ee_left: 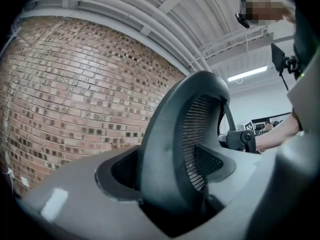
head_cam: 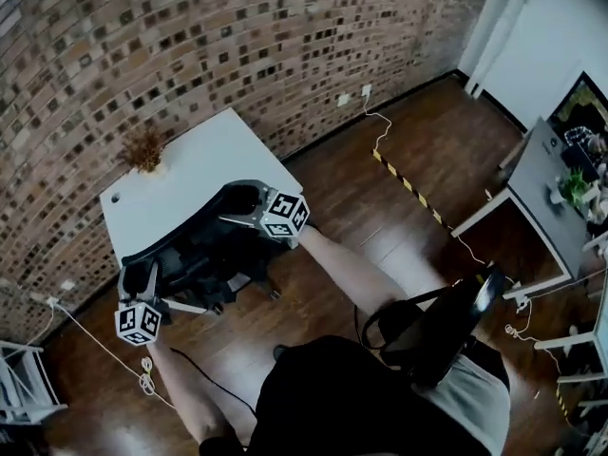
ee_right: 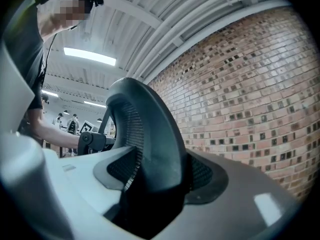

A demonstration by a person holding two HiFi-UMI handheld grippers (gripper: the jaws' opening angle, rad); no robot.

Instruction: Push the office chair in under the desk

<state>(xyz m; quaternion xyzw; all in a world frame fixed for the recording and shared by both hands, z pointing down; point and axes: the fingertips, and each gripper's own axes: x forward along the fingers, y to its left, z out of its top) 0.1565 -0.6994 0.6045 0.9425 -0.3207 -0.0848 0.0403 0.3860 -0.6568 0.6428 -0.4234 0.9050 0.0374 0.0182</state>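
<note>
The black office chair [head_cam: 195,250] stands on the dark wooden floor [head_cam: 380,198], right up against the near side of the white table [head_cam: 209,160]. The table itself sits against the brick wall [head_cam: 237,36]. From above, the chair's backrest overlaps the table's front edge. How far the seat reaches underneath I cannot tell, because the backrest covers it.

The person stands behind the chair with both arms stretched forward, one gripper at each end of the backrest's top. The left gripper [head_cam: 150,275] is clamped on the curved rim [ee_left: 175,149] at the person's left. Its two jaws press that mesh-filled frame from either side, with no gap showing between jaw and frame. The right gripper [head_cam: 239,218] has the same kind of hold on the other end of the rim. Its jaws are closed against the dark frame [ee_right: 150,144], which rises up between them. Each gripper's marker cube sits at its rear end, towards the person.

A small tuft of dried plant [head_cam: 144,148] stands near the far edge of the table, close to the wall. A strip of yellow-and-black tape [head_cam: 410,186] runs across the floor to the right, well apart from the chair
</note>
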